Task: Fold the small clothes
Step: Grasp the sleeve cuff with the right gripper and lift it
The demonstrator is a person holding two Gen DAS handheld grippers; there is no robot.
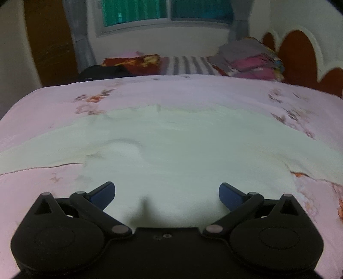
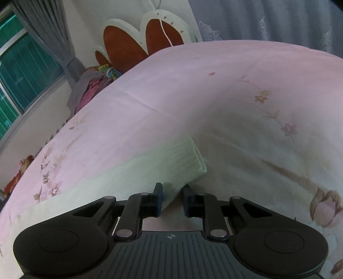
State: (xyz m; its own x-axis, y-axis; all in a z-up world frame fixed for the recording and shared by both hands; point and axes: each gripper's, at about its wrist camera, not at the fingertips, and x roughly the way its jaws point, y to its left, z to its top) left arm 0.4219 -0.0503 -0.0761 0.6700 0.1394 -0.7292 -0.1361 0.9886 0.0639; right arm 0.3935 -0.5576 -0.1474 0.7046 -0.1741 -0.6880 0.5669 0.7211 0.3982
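Right gripper (image 2: 173,198) sits lowest in my right wrist view, its blue pads (image 2: 159,200) drawn close with the sleeve (image 2: 171,169) of the pale garment (image 1: 171,154) bunched between them; I read that as a pinch on the sleeve near its ribbed cuff (image 2: 196,159). Left gripper (image 1: 166,194) hangs over the garment's near hem, fingers (image 1: 103,194) spread wide, nothing between them, pads clear of the cloth. Garment lies flat across the pink floral bedsheet (image 1: 42,111), sleeves running out to both sides, a small wrinkle left of centre. Farther back: a striped sheet (image 1: 186,65), a pile of folded clothes (image 1: 250,60) by the red scalloped headboard (image 1: 300,55), something dark (image 1: 100,72) at the far left, grey curtains (image 1: 81,38) and a window (image 1: 167,10).
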